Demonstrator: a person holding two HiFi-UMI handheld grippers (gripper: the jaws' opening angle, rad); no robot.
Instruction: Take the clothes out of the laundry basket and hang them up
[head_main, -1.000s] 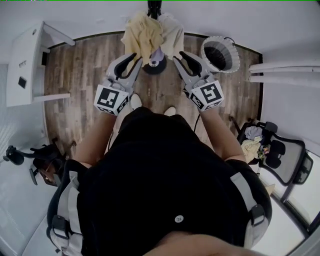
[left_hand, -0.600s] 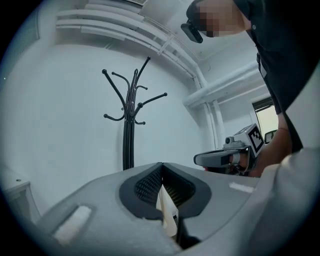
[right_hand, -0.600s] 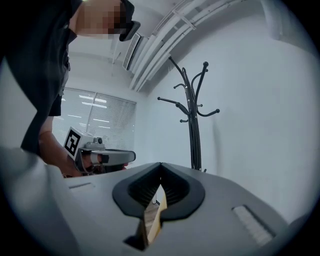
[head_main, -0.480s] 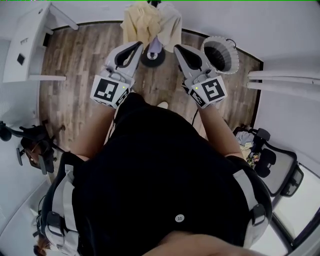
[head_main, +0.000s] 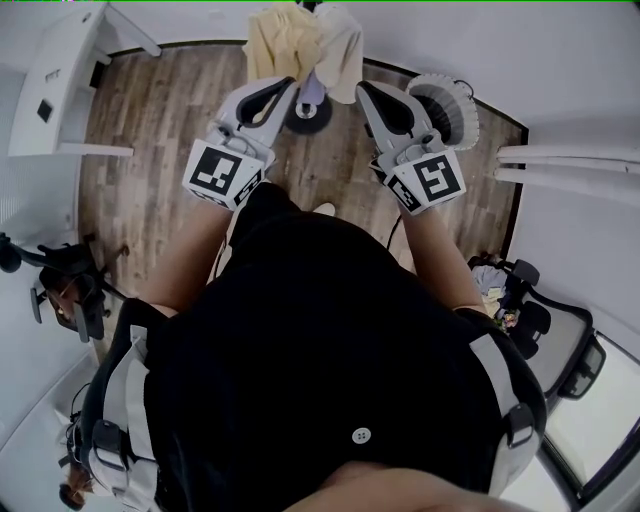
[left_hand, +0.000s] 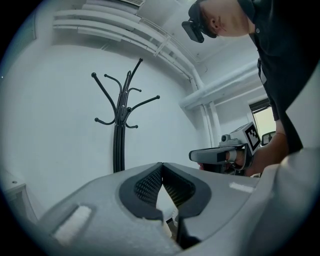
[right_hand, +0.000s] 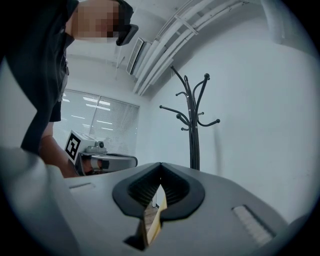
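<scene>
Left hand-held gripper (head_main: 287, 83), right hand-held gripper (head_main: 363, 87): level, abreast, jaws closed.

We look down on a floor (head_main: 150, 150) of grey-brown wooden planks, closed in by white walls. The coat stand (head_main: 308, 112) rests on it by its round dark base, close to the far wall, and we place everything else from that base. Near the base, on its right, stands the white laundry basket (head_main: 445, 105), upright, with its mouth open upward and its inside dark. Well to the left of the base a white desk (head_main: 55, 90) stands by the wall. Nearer to us and far right of the base is a black office chair (head_main: 555, 335) at the edge of the planks. Far left of the base, also nearer to us, is a black wheeled frame (head_main: 70, 295).
</scene>
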